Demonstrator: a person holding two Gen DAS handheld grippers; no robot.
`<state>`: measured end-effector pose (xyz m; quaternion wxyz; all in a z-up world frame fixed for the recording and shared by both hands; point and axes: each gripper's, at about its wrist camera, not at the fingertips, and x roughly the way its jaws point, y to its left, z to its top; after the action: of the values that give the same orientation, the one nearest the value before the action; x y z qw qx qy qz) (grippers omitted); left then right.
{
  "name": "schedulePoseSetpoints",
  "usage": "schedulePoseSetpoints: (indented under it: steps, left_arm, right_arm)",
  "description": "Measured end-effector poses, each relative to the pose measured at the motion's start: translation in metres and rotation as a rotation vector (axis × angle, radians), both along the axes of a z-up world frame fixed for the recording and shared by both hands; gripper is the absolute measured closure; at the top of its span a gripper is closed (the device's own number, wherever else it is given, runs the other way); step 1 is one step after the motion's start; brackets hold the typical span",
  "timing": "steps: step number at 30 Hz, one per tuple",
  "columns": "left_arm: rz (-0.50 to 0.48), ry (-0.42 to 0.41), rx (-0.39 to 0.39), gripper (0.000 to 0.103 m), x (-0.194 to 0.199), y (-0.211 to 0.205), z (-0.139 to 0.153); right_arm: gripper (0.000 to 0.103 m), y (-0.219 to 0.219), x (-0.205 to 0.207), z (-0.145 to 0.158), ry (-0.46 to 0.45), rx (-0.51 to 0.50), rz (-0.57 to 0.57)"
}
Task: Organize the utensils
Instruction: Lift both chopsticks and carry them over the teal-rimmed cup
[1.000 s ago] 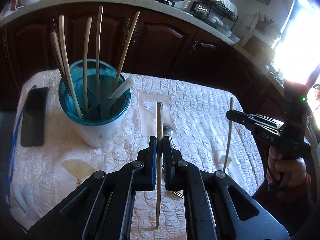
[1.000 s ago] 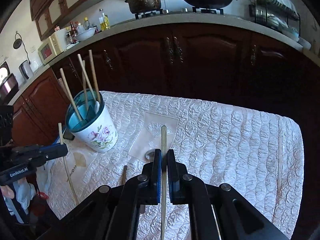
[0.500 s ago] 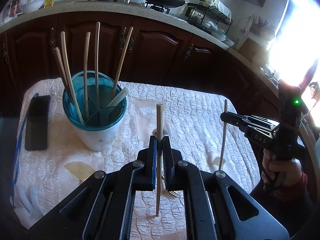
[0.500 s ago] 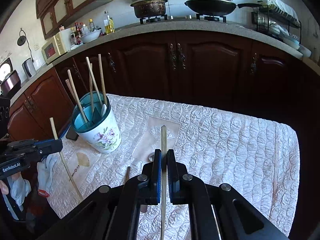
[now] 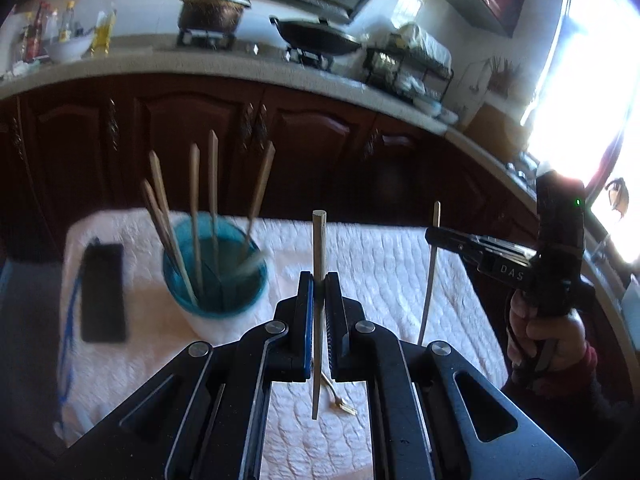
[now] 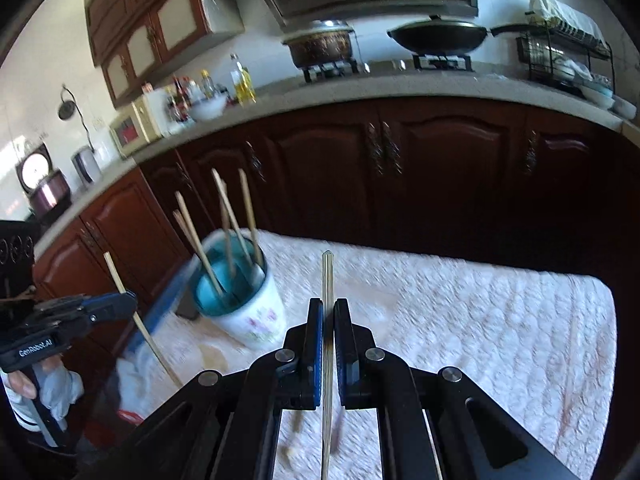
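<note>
A white floral utensil holder point(image 5: 214, 276) point(image 6: 240, 304) with a teal inside stands on the quilted table, with several wooden chopsticks point(image 5: 194, 216) upright in it. My left gripper point(image 5: 319, 280) is shut on a wooden chopstick point(image 5: 319, 248) held upright, right of the holder and above the table. My right gripper point(image 6: 328, 308) is shut on another chopstick point(image 6: 327, 280), also upright, right of the holder. Each gripper shows in the other's view: the right gripper point(image 5: 434, 236) with its chopstick point(image 5: 431, 272), the left gripper point(image 6: 124, 300) with its chopstick point(image 6: 140, 324). A fork point(image 5: 340, 398) lies on the cloth below the left jaws.
A black phone point(image 5: 103, 292) with a blue cord lies left of the holder. The white quilted cloth point(image 6: 480, 320) covers the table. Dark wooden cabinets point(image 6: 400, 176) and a counter with pots stand behind. A hand point(image 5: 548, 340) grips the right tool.
Both grippers have risen with their chopsticks; the table and holder now sit lower and farther in both views. The jaws stayed shut.
</note>
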<state>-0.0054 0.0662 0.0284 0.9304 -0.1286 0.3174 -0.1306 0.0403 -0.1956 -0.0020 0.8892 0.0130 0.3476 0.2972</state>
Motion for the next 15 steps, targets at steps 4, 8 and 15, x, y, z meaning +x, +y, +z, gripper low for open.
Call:
schedulePoseSetpoints:
  steps: [4, 8, 15]
  left_arm:
    - [0.056, -0.063, 0.029, 0.099, 0.005, 0.017, 0.025]
    - [0.112, -0.114, 0.060, 0.099, 0.013, 0.031, 0.040]
    - [0.205, -0.158, 0.120, 0.099, 0.039, 0.050, 0.042]
  right_arm:
    - [0.098, 0.020, 0.010, 0.022, -0.038, 0.056, 0.024]
    - [0.098, 0.047, 0.024, 0.042, -0.067, 0.112, 0.035]
    - [0.098, 0.097, 0.042, 0.066, -0.131, 0.146, 0.045]
